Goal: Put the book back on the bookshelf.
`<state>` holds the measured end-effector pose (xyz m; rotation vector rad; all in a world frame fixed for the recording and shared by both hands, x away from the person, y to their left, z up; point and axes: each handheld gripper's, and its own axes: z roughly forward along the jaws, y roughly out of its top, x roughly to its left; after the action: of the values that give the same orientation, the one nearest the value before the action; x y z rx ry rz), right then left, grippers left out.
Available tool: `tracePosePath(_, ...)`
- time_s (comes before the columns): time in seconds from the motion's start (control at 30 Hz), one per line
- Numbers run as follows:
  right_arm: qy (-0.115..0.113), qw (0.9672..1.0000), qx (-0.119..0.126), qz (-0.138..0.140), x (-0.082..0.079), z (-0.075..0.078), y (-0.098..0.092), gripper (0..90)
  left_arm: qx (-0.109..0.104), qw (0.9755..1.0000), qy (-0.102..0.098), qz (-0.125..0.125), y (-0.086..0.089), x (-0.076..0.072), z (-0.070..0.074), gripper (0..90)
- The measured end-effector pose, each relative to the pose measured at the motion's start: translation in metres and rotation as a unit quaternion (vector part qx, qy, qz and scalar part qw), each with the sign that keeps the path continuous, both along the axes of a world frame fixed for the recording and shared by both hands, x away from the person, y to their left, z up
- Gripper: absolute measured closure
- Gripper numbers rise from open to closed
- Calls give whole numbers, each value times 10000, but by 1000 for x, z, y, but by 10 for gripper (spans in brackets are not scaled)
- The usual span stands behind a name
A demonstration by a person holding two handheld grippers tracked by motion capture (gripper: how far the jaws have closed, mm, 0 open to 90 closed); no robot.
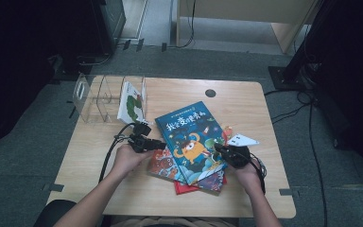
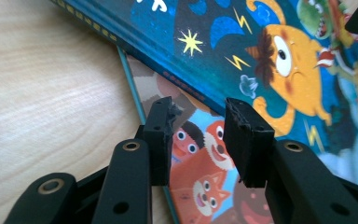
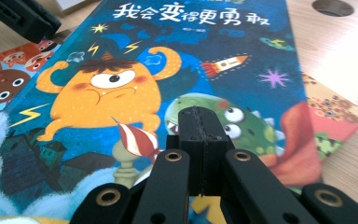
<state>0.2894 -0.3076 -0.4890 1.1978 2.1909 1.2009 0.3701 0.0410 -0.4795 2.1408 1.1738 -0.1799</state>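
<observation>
Blue book (image 1: 187,137) with orange one-eyed monster cover tops the pile (image 1: 203,182)

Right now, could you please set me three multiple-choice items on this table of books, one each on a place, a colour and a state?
1. Where does the blue book lie?
A. In the clear rack
B. On top of the pile
C. On the floor

2. What colour is the one-eyed monster on its cover?
A. Orange
B. Purple
C. White

3. How do the right gripper's jaws stand?
A. Wide open
B. Shut together
C. Clamped on a pen

Answers: 1 B, other books stick out from beneath it; 2 A, its body is orange against the blue; 3 B, the right gripper view shows the pads meeting with no gap.
</observation>
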Motion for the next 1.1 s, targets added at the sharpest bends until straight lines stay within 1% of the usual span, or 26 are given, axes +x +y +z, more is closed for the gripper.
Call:
tracePosePath(0.07,25,10000,-30,-44,-1,0,-3,900,57,10000,-34,3,-1,1,1,707)
tracePosePath(0.17,19,9999,-51,-91,-3,0,-6,900,9,10000,-61,42,-1,3,5,728)
tracePosePath(0.23,48,9999,-93,-91,-5,-1,-8,900,56,10000,-20,67,-1,6,6,732)
tracePosePath(0.27,74,9998,-95,-125,-6,-1,-8,900,73,10000,-4,61,-1,7,6,750)
tracePosePath(0.4,150,9996,-135,-175,-10,-2,-12,900,69,10000,33,36,-1,10,8,787)
tracePosePath(0.53,214,9994,-152,-233,-14,-3,-16,900,12,10000,50,38,-3,14,10,780)
tracePosePath(0.67,242,9991,-180,-286,-20,-5,-20,900,1,10000,13,-30,-6,18,13,771)
tracePosePath(0.7,266,9990,-193,-302,-22,-5,-21,900,-12,10000,38,-39,-6,19,12,764)
tracePosePath(0.77,277,9988,-211,-344,-25,-6,-23,900,58,9999,50,-84,-8,22,11,755)
tracePosePath(0.8,287,9987,-203,-368,-27,-6,-25,900,65,9999,61,-69,-9,23,10,756)
tracePosePath(0.87,281,9986,-201,-411,-30,-6,-28,900,75,9999,100,-115,-10,26,9,763)
tracePosePath(0.97,277,9982,-170,-502,-35,-7,-33,900,156,9997,68,-167,-12,29,10,768)
tracePosePath(1.03,289,9978,-144,-573,-39,-7,-37,900,136,9998,61,-162,-14,30,10,767)
tracePosePath(1.1,284,9976,-140,-622,-43,-7,-40,900,105,9998,106,-136,-14,32,9,767)
